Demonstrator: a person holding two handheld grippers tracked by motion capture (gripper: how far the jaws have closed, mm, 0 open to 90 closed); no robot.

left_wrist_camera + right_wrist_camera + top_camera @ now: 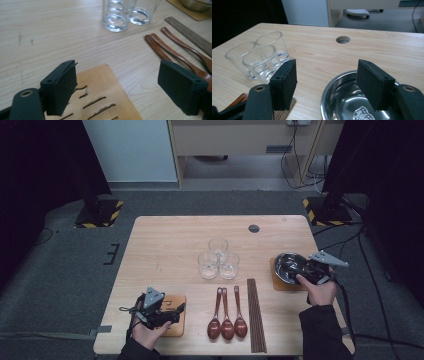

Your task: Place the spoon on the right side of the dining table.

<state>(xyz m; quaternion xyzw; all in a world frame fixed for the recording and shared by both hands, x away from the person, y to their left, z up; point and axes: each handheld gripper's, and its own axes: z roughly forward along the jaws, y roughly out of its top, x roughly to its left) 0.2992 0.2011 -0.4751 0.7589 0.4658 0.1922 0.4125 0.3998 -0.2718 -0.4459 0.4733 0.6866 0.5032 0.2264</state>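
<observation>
The left gripper (116,87) hangs over a flat tan wooden coaster with cut slots (100,100), jaws apart with nothing between them; the coaster lies below and between its black pads (63,87). Beyond its right pad lie three reddish-brown wooden spoons (172,50), then a bundle of dark wooden chopsticks (192,37); three clear glass tumblers (116,20) stand farther ahead. The right gripper (327,85) is spread wide over the round shiny steel bowl (342,105), its right pad (372,85) above the bowl's hollow.
</observation>
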